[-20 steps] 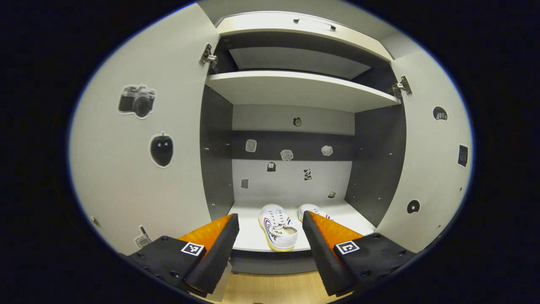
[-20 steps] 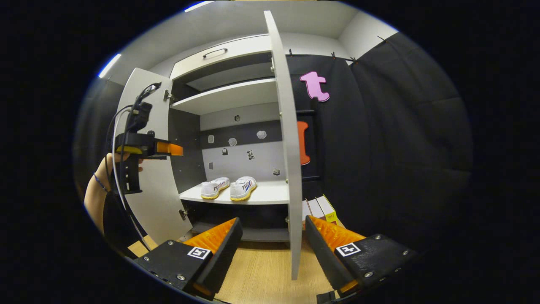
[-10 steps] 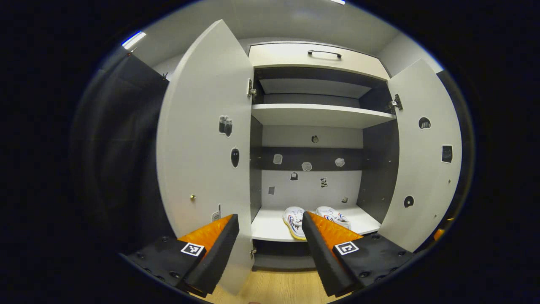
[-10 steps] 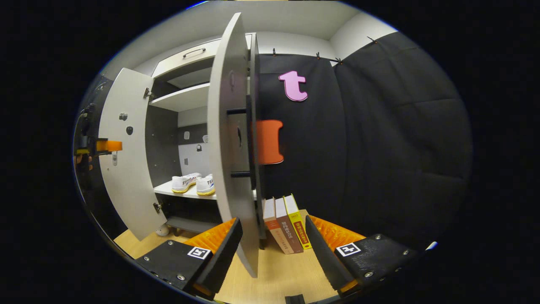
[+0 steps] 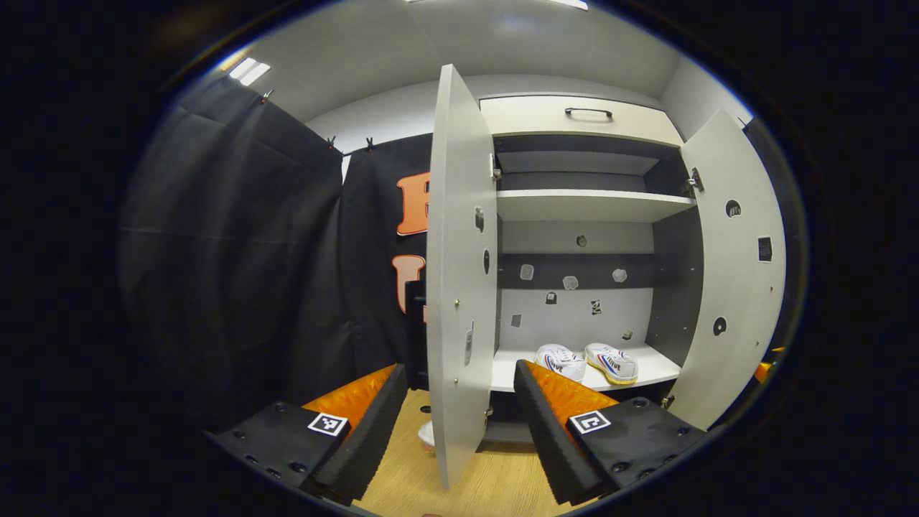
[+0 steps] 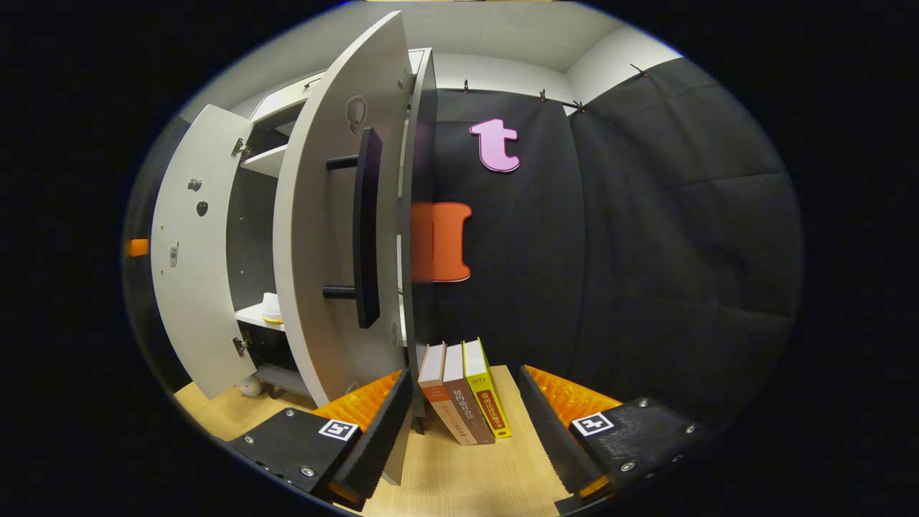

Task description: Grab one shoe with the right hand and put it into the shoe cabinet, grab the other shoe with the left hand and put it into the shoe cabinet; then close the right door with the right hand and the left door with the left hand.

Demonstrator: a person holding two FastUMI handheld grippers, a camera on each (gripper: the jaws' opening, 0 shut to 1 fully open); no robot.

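Two white shoes [image 5: 560, 361] [image 5: 612, 362] stand side by side on the lower shelf [image 5: 653, 370] of the open shoe cabinet. The left door [image 5: 459, 287] stands almost edge-on ahead of my left gripper [image 5: 459, 402], which is open and holds nothing. The right door [image 5: 732, 287] is swung wide. In the right gripper view I face the right door's outer side [image 6: 316, 237] with its black bar handle [image 6: 367, 230]. My right gripper [image 6: 467, 409] is open and empty, just off the door's lower edge. A bit of one shoe [image 6: 271, 307] peeks past that door.
Three books [image 6: 463, 391] lean against the cabinet's right side on the wooden floor [image 6: 459, 474]. A small white object [image 5: 426, 434] lies under the cabinet by the left door. A drawer with a dark handle [image 5: 589, 113] tops the cabinet. Black cloth walls flank both sides.
Both grippers have moved outward from the cabinet's opening. The left view now meets the left door edge-on. The right view has come round to the right door's outer face and handle.
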